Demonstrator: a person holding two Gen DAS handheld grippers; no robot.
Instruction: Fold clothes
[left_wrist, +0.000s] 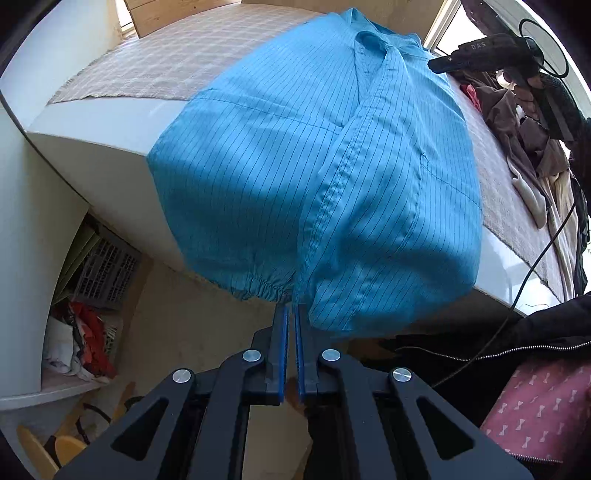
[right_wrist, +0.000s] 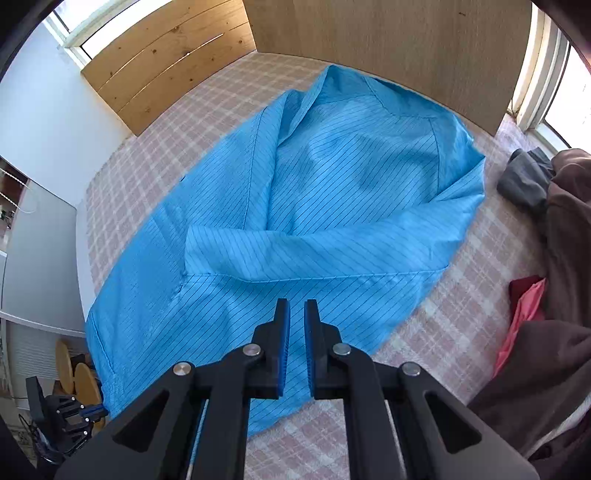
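A blue pinstriped jacket (left_wrist: 314, 166) lies front up on the table, its lower part hanging over the near edge. My left gripper (left_wrist: 291, 306) is shut on the elastic hem beside the front placket, just off the table edge. In the right wrist view the same jacket (right_wrist: 332, 192) is spread out with one sleeve (right_wrist: 332, 251) folded across its body. My right gripper (right_wrist: 297, 306) hovers over the jacket near its edge, pads a narrow gap apart with nothing between them. That gripper's black body (left_wrist: 443, 62) also shows past the collar.
A checked cloth (right_wrist: 461, 295) covers the white table (left_wrist: 92, 147). A pile of brown, grey and red clothes (right_wrist: 565, 221) lies along the right side. Wooden boards (right_wrist: 388, 44) stand behind. A grey crate (left_wrist: 107, 269) and more clothes sit under the table.
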